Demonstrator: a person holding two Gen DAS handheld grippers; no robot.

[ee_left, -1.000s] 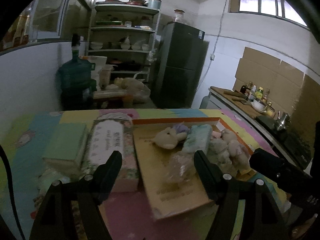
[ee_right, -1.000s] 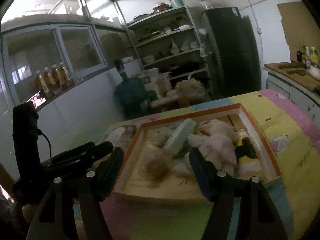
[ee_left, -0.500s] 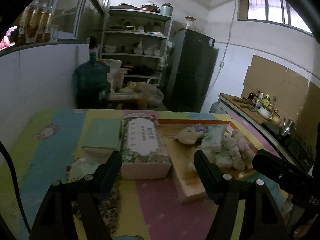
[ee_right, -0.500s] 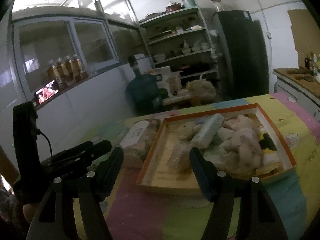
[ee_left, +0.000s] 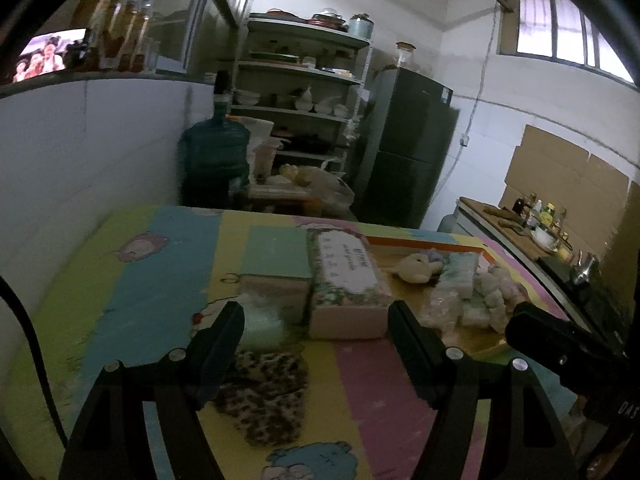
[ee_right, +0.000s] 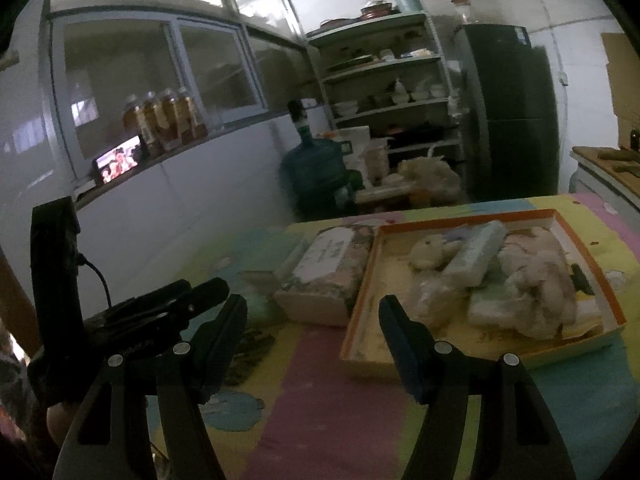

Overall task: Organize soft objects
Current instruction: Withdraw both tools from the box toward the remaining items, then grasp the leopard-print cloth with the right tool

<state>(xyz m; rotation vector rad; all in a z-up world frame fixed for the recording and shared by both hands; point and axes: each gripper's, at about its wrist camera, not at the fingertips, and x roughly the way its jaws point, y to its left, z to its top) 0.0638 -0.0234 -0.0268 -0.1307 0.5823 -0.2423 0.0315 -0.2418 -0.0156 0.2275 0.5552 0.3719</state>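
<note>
Swung leftward across the table (ee_left: 160, 248) since a second ago: then aimed at the orange-rimmed tray (ee_right: 576, 236) of soft things, now facing the leopard-print cloth (ee_left: 264, 392) and the pale green bundle (ee_left: 260, 320) lying loose on the near left of the mat. Probably means a turn from the sorted pile toward the items left outside the tray. Left gripper (ee_left: 314, 344) spread wide, nothing between the fingers; right gripper (ee_right: 312, 340) likewise apart and empty. Leopard-print cloth just below and near the left gripper's left finger, partly hidden under it, not touched. Pale green bundle just beyond that fingertip. Floral tissue box (ee_left: 348, 276) straight ahead between the left gripper's fingers but farther off, beside the tray's left rim. Plush toy (ee_right: 430, 252) and other soft items piled in the tray, to the far right of the right gripper, well apart.
</note>
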